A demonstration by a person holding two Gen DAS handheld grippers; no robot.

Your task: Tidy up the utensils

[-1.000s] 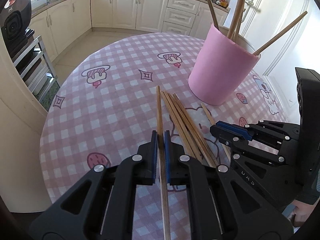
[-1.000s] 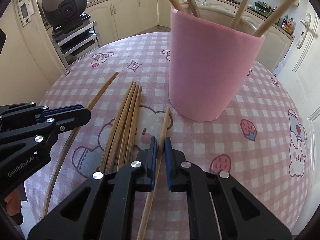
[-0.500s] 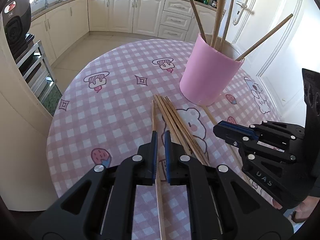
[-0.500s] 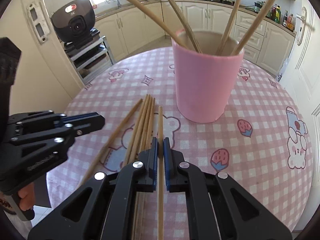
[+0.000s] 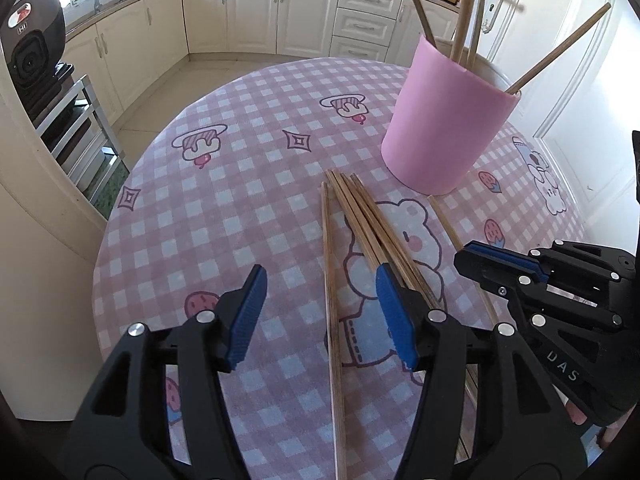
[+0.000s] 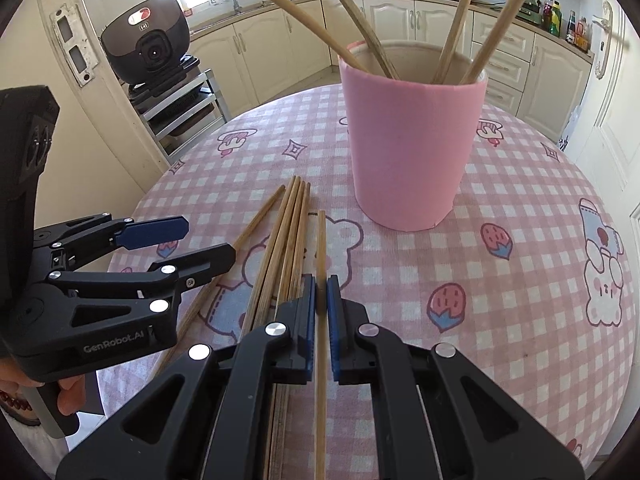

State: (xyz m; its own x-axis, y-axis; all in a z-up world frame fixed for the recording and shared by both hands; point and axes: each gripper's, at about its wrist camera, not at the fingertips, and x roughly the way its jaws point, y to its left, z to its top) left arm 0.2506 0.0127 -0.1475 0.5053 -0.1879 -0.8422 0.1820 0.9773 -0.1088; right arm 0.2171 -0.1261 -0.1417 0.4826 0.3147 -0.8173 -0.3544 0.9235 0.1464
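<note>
A pink cup [image 5: 444, 120] [image 6: 412, 152] stands on the round checked table and holds several wooden chopsticks. Several more chopsticks [image 5: 380, 236] [image 6: 288, 236] lie in a bundle in front of it. My left gripper [image 5: 320, 312] is open over a single chopstick [image 5: 330, 280] that lies on the cloth between its fingers. My right gripper [image 6: 321, 300] is shut on another single chopstick [image 6: 321, 240], held just above the table to the right of the bundle. The right gripper also shows in the left wrist view [image 5: 520, 272], and the left gripper in the right wrist view [image 6: 192, 240].
The table [image 5: 224, 184] has a pink checked cloth with cartoon prints. A black cooker [image 6: 148, 48] sits on a metal rack to the left. Cream kitchen cabinets [image 5: 256, 12] run along the back. A white door [image 5: 580, 60] is at the right.
My left gripper has opened and let go of its chopstick, which now lies on the cloth. My right gripper stays shut on its chopstick and has lifted it slightly.
</note>
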